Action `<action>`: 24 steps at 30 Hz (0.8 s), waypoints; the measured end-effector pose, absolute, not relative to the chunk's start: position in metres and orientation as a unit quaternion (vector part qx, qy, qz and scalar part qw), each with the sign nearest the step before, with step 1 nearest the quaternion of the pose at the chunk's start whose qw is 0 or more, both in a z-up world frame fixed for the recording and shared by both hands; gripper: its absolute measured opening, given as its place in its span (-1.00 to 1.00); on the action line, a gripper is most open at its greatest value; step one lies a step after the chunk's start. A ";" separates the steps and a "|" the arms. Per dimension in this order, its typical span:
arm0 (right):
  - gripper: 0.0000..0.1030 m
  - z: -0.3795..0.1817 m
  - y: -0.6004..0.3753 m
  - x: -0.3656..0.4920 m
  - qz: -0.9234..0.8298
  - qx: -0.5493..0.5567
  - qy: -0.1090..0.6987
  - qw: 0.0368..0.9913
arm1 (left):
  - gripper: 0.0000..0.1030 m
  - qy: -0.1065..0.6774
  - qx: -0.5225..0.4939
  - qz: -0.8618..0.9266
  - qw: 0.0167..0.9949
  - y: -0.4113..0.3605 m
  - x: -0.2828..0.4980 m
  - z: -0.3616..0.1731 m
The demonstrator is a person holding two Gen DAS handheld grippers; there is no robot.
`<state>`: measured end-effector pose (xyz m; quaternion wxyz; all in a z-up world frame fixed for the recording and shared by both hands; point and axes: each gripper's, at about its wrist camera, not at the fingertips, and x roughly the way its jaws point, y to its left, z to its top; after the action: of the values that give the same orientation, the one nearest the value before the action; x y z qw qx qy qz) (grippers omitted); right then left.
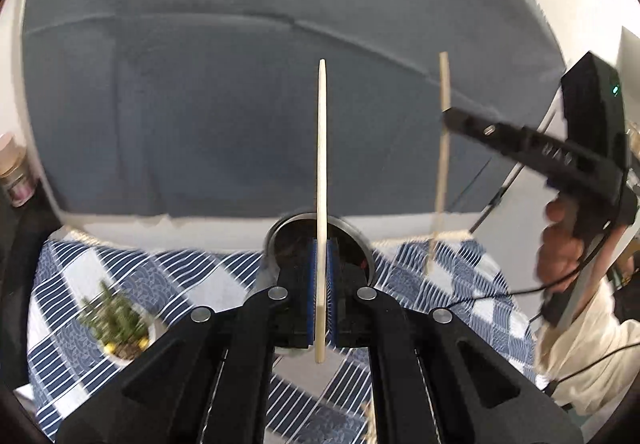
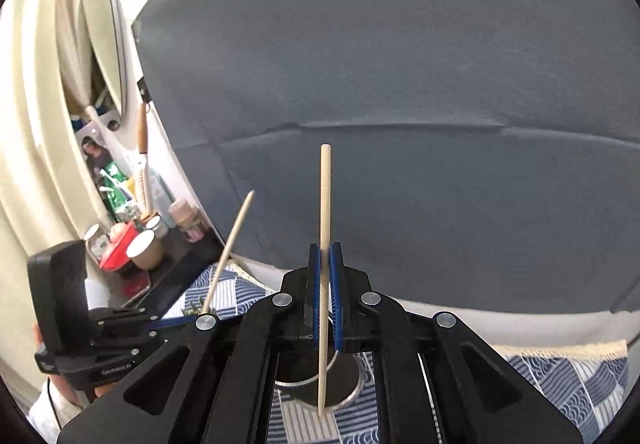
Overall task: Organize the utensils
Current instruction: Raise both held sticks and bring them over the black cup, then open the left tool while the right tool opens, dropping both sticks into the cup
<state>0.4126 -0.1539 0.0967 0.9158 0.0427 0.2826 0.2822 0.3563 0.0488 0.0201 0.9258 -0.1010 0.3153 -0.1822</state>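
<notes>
Writing: small pale lettering on the side of the left gripper's body, lower left of the right wrist view, too blurred to read.

Left gripper [image 1: 321,264], centre bottom of its own view: blue pads pinched tight on a pale wooden chopstick [image 1: 321,171], upright, thin, tapered.

Right gripper [image 2: 325,264]: pads closed on a second chopstick [image 2: 324,211], round-ended, near upright.

Metal utensil cup [image 1: 276,236] sits just behind the left fingers on the blue-and-white patterned cloth [image 1: 188,276]. Small potted plant [image 1: 120,318], lower left.

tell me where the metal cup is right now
The metal cup stands on the checked cloth, just beyond the left gripper holding a chopstick.
</notes>
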 end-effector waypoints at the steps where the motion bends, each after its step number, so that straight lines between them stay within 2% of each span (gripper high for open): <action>1: -0.91 0.095 -0.153 0.416 0.288 0.045 0.279 0.915 | -0.90 0.307 -0.104 -0.183 0.928 0.046 0.359 0.020; 14: -0.91 0.070 -0.145 0.431 0.321 0.054 0.240 0.914 | -0.90 0.238 -0.161 -0.210 0.935 0.036 0.399 -0.017; 24: -0.91 0.066 -0.136 0.436 0.323 0.059 0.227 0.917 | -0.90 0.222 -0.157 -0.211 0.939 0.027 0.384 -0.047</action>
<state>0.4357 -0.1360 0.0665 0.9169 0.0586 0.2267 0.3231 0.3844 0.0272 -0.0473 0.9389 -0.1571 0.2224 -0.2107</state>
